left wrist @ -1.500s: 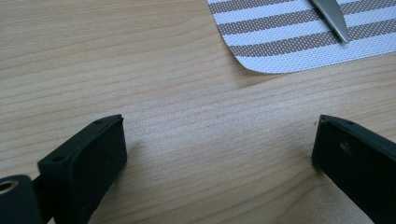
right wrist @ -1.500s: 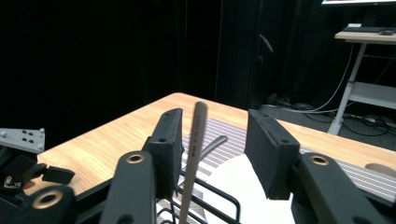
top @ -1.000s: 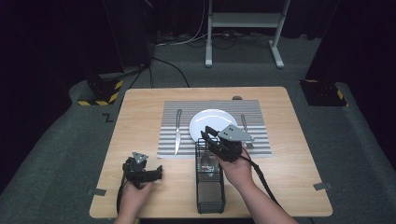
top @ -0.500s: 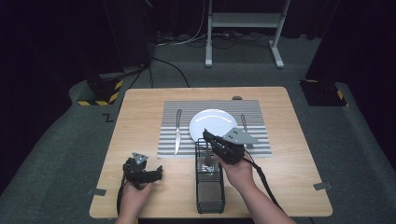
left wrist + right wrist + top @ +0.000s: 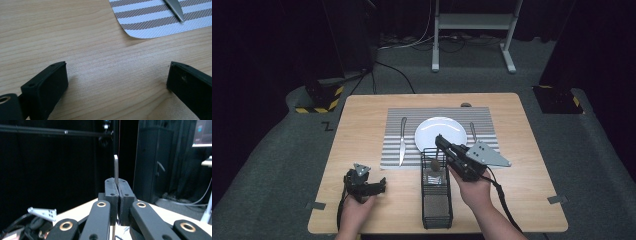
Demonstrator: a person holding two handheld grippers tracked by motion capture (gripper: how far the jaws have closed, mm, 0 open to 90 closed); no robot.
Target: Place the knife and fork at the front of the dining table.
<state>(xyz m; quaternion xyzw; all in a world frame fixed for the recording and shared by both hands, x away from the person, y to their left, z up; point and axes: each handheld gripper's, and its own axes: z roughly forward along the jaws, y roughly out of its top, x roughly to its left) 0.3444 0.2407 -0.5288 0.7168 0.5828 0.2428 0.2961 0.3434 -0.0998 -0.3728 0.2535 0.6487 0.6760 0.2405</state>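
Dark room, grey carpet [image 5: 282,150], white stand [image 5: 472,30] behind wooden table [image 5: 522,165].

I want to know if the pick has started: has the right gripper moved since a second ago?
Yes. In the high view the right gripper has lifted out of the wire caddy, jaws shut on a utensil handle, toward the plate.

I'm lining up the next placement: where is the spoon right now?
In the high view the spoon hangs bowl-down over the far end of the wire caddy, just short of the plate, its handle clamped in the right gripper.
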